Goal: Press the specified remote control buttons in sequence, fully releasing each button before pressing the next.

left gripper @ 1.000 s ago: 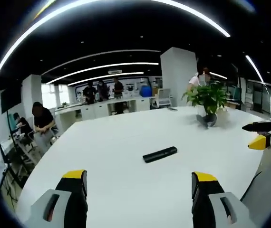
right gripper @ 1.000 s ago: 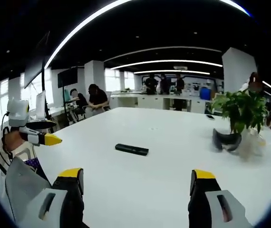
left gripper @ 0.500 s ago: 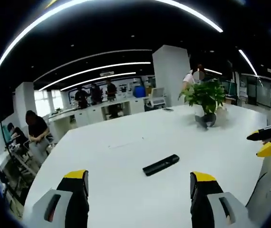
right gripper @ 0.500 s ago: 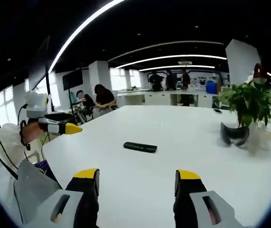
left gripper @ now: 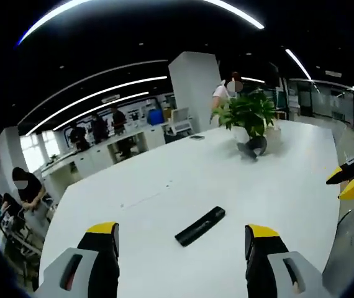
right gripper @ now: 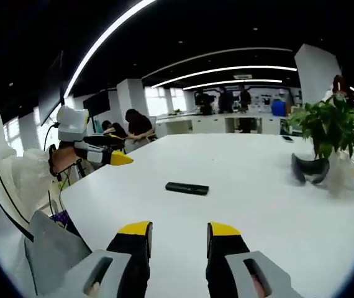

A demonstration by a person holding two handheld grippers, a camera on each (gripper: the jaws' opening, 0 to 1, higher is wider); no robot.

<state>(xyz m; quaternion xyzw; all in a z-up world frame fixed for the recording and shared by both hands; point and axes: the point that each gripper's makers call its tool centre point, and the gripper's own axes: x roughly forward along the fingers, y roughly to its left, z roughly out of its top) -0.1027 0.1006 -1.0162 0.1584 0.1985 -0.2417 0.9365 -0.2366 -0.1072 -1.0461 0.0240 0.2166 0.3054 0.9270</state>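
Note:
A black remote control (left gripper: pixel 200 225) lies flat on the white table (left gripper: pixel 164 180), just beyond and between the jaws of my left gripper (left gripper: pixel 182 231), which stands open over the table. In the right gripper view the remote (right gripper: pixel 187 188) lies further out, ahead of my right gripper (right gripper: pixel 179 231). Its jaws are drawn close, with a narrow gap and nothing between them. The left gripper (right gripper: pixel 105 155), held by a hand in a white sleeve, hangs left of the remote. The right gripper (left gripper: pixel 348 183) shows at the table's right edge.
A potted green plant (left gripper: pixel 248 118) stands on the far part of the table, with a dark curved object (right gripper: pixel 310 169) at its base. A white pillar (left gripper: pixel 192 87) rises behind it. People stand and sit at counters (right gripper: pixel 226 124) beyond the table.
My right gripper's jaws have drawn much closer together. The left gripper has come nearer the remote and higher in the right gripper view. The remote has not moved.

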